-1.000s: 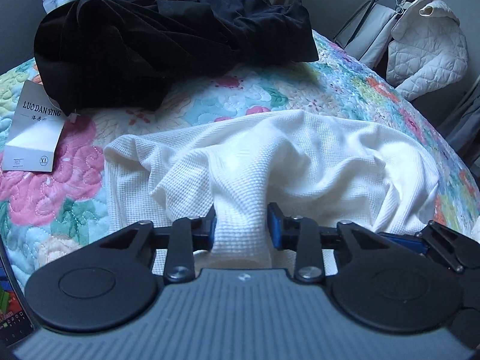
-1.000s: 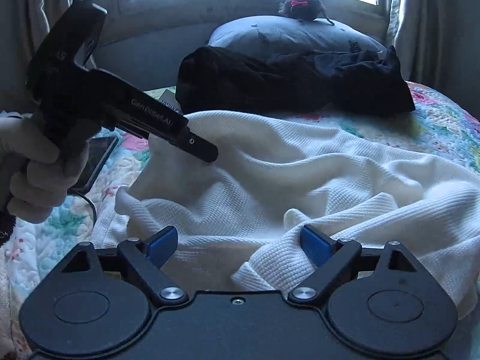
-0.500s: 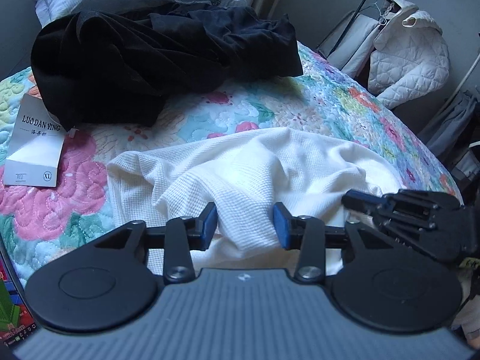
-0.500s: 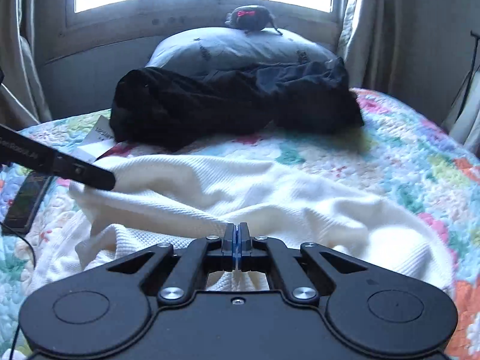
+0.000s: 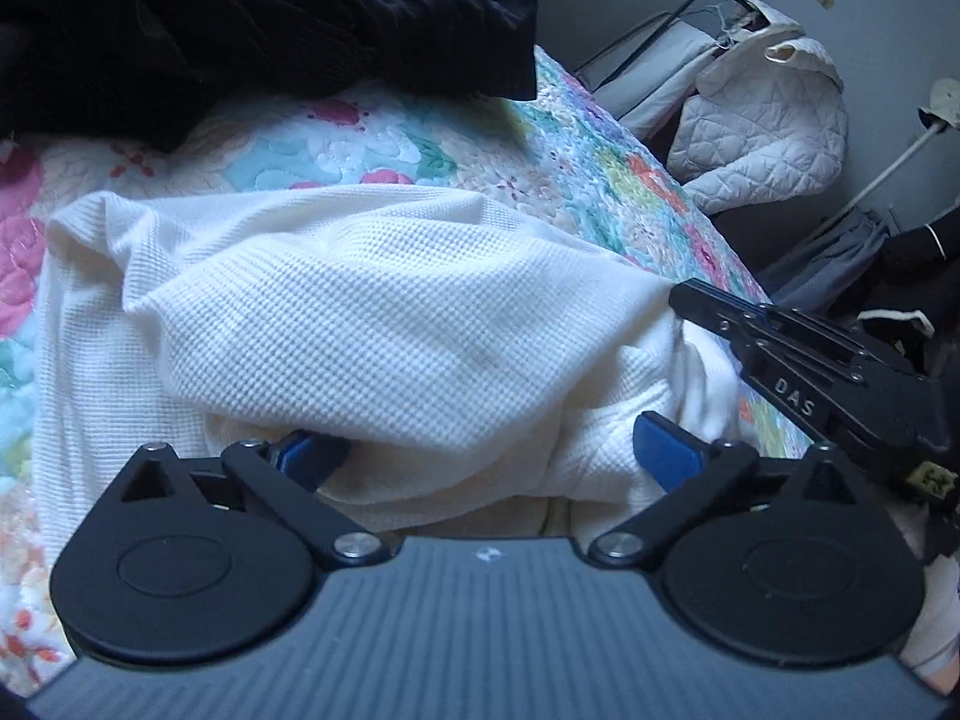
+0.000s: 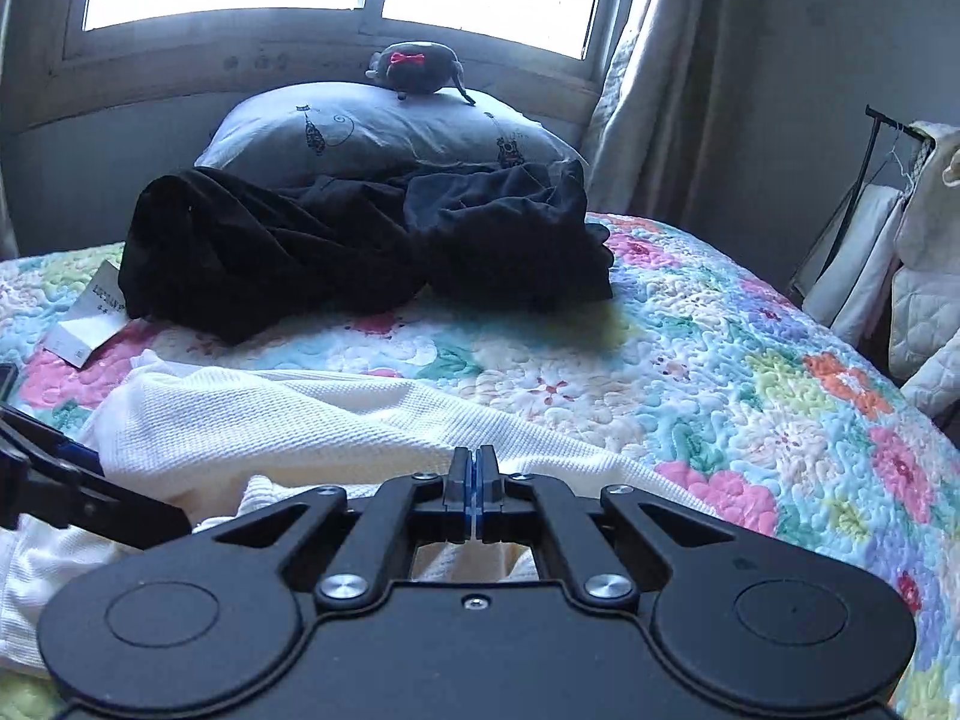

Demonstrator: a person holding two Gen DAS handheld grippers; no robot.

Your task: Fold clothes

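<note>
Nearest to me, my left gripper (image 5: pixel 486 450) is opening its jaws wide; the cream-white waffle-knit garment (image 5: pixel 372 324) lies between the blue pads (image 5: pixel 663 450) but they do not press on it, so I judge this side is let go. My right gripper (image 6: pixel 476 489) has its jaws closed together, and it seems to pinch a thin edge of the same garment, though the cloth inside the pads is hard to see. The garment lies on the near part of the floral quilted bedspread (image 6: pixel 750 396), with one soft fold laid over its body, but it looks bunched and uneven, so the folding is only begun and the flattening and further folds are left. Its weave is a small grid, thick and limp. Farther on the bed a heap of black, velvety clothes (image 6: pixel 360 252) lies crumpled and untouched, with a white paper tag (image 6: pixel 90 324) at its left. Behind it rests a grey printed pillow (image 6: pixel 390 126), with a small dark plush toy (image 6: pixel 420 66) on top. At the far right a white quilted jacket (image 5: pixel 762 138) hangs on a rack.
</note>
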